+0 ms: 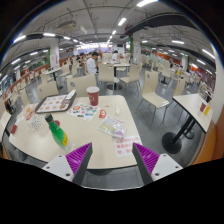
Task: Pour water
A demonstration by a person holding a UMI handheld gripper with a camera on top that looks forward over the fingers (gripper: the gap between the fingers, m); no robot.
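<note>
A red cup (93,95) stands upright near the far side of a round beige table (98,135). A green bottle with a pink cap (58,130) lies tilted on the table's left part, ahead and left of my fingers. My gripper (112,157) hovers above the table's near edge, open, its purple pads (78,155) spread wide with nothing between them. The cup is well beyond the fingers.
Flat papers and cards (116,130) lie on the table just ahead of the fingers, a patterned tray (55,103) at the far left. Chairs (153,97) and more tables (198,108) fill the hall; people sit in the distance.
</note>
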